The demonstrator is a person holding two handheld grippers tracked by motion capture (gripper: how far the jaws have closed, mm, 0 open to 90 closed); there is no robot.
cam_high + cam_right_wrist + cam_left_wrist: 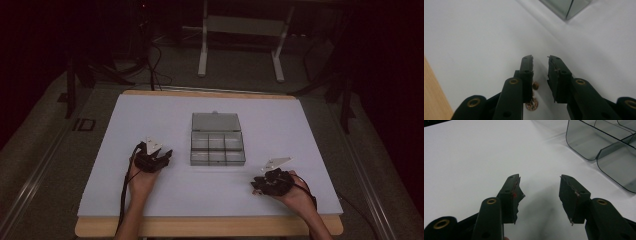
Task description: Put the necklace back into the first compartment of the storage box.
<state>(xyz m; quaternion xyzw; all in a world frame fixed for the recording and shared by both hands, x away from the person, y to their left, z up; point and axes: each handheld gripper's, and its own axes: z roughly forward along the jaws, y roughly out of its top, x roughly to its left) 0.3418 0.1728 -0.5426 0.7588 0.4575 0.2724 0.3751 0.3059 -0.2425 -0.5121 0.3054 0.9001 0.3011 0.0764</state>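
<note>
The right gripper (540,58), jaws narrow and holding nothing, should lower straight over the small brown pieces (532,103) before closing. The left gripper (540,178) is released wide near the box (218,145).

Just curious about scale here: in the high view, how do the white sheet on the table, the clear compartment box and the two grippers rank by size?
1. White sheet, by far the largest.
2. Compartment box, lid open.
3. Left gripper and right gripper: they look about alike, so I won't rank them.
</note>
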